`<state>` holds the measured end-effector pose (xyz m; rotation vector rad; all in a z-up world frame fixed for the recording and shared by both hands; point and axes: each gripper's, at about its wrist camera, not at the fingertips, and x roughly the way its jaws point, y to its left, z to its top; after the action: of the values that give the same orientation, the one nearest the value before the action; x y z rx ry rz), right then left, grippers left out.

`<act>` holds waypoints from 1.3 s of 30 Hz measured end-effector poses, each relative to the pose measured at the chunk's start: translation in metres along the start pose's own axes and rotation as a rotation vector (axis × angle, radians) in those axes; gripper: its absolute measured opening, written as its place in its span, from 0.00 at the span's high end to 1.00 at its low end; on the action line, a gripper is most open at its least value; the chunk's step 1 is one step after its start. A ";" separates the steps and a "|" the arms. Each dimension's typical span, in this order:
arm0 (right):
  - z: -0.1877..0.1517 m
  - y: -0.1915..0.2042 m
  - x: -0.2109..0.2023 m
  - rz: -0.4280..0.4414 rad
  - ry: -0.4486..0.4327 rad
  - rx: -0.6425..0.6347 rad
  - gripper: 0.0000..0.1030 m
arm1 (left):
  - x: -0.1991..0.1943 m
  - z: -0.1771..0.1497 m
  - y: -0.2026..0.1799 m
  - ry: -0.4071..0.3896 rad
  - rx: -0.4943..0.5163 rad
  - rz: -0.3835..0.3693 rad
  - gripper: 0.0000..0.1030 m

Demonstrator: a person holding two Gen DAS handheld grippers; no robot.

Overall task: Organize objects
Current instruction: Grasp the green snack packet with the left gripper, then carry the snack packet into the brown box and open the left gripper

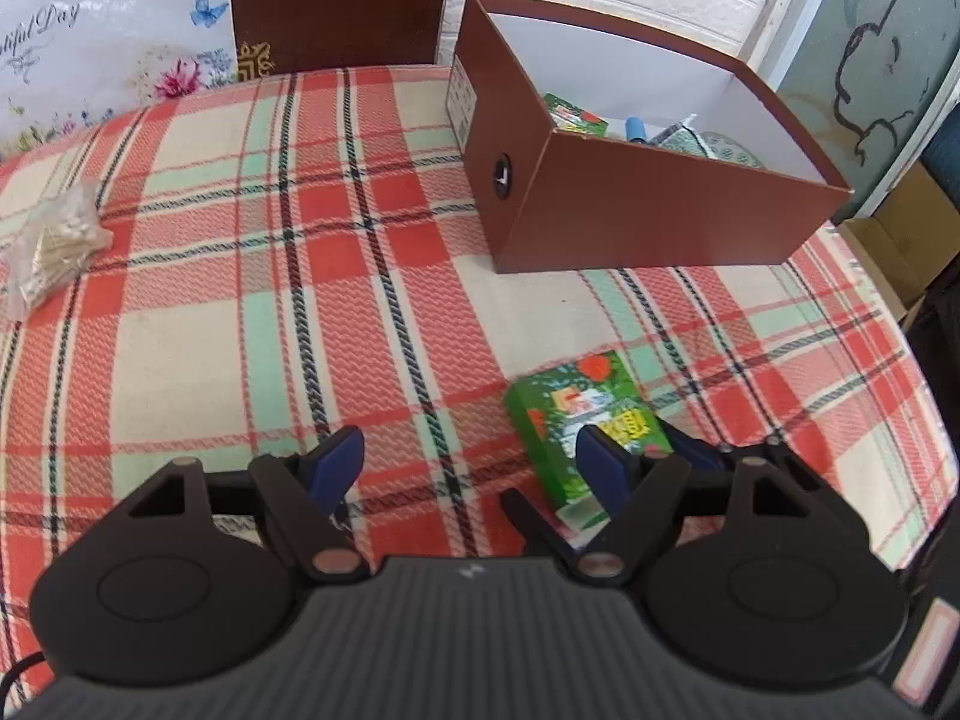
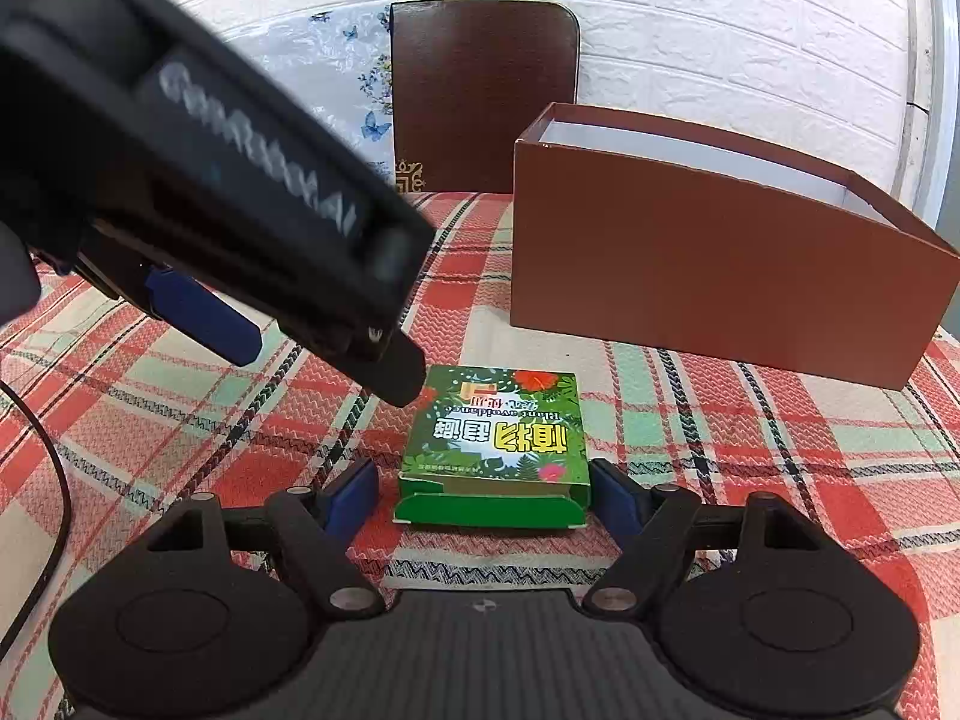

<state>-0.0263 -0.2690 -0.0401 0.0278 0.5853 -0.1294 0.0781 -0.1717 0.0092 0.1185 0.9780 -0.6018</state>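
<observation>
A green printed carton [image 2: 498, 450] lies flat on the plaid cloth [image 2: 180, 420], its opened flap end facing my right gripper [image 2: 486, 495]. That gripper is open and straddles the carton's near end, with a gap at the left pad and the right pad close against the edge. My left gripper [image 1: 471, 462] is open and empty. It hovers just left of the carton [image 1: 585, 414] and above it, and fills the upper left of the right wrist view. An open brown box [image 1: 630, 210] stands behind, holding another green carton [image 1: 573, 114] and a blue item [image 1: 636, 129].
The brown lid [image 1: 342, 0] leans against the white wall at the back. A clear plastic bag of small pale pieces [image 1: 54, 246] lies at the cloth's left side. A black cable [image 2: 54, 480] runs along the left. The surface drops off to the right of the box.
</observation>
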 end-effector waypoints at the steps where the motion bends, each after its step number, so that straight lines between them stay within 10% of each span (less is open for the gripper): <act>1: 0.000 0.000 0.000 -0.002 -0.001 0.002 0.28 | 0.000 0.000 0.000 0.005 -0.007 -0.012 0.23; 34: -0.011 -0.003 -0.011 -0.035 -0.024 0.057 0.30 | 0.038 -0.003 0.003 0.089 -0.146 -0.181 0.24; 39: -0.010 -0.001 -0.008 -0.033 -0.028 0.037 0.42 | 0.042 -0.002 0.000 0.077 -0.127 -0.176 0.40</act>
<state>-0.0385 -0.2684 -0.0445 0.0524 0.5557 -0.1722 0.0939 -0.1886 -0.0263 -0.0581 1.1056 -0.6981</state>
